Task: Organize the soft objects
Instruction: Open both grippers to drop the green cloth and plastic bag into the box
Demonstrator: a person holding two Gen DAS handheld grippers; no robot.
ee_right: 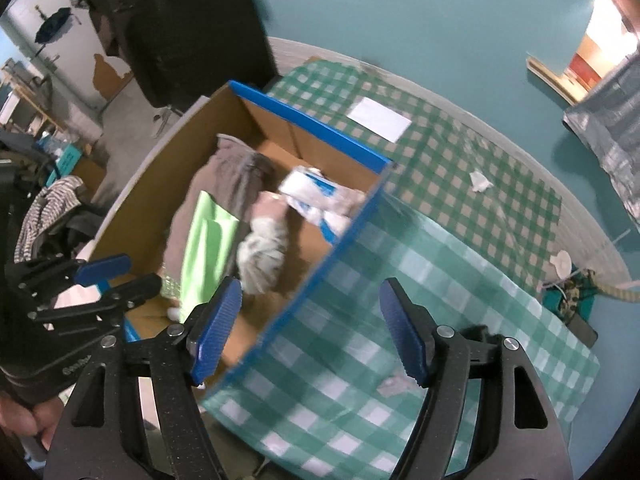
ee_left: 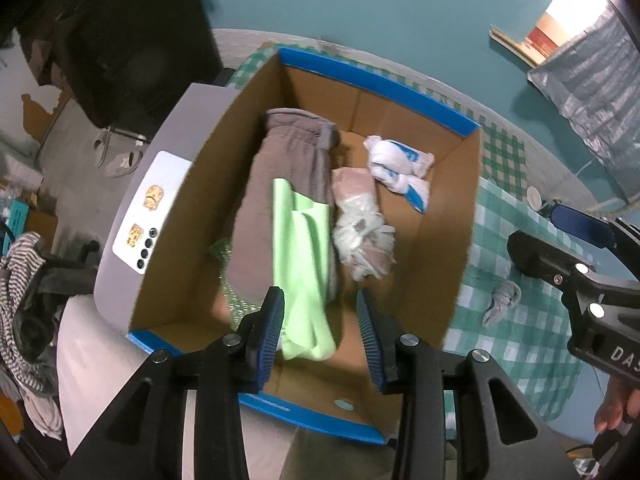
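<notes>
Blur smears the cardboard box (ee_right: pixel 320 128) contents; both grippers' jaws stand apart, left (ee_left: pixel 320 320) and right (ee_right: pixel 310 320), gripping nothing.

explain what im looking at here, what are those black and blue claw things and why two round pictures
Those are two hand-held grippers, not a robot: a person holds one in each hand. Each carries a fisheye camera looking along its fingers, hence the two round pictures.

The left wrist view shows the left gripper above a cardboard box, with the right gripper at the edge. The right wrist view shows the right gripper over the box rim and the checked cloth on the table.

In the box lie a brown garment, a green cloth, a plastic-wrapped bundle and a white and blue bundle. A grey rag lies on the cloth outside.

Both grippers are open and hold nothing.
</notes>
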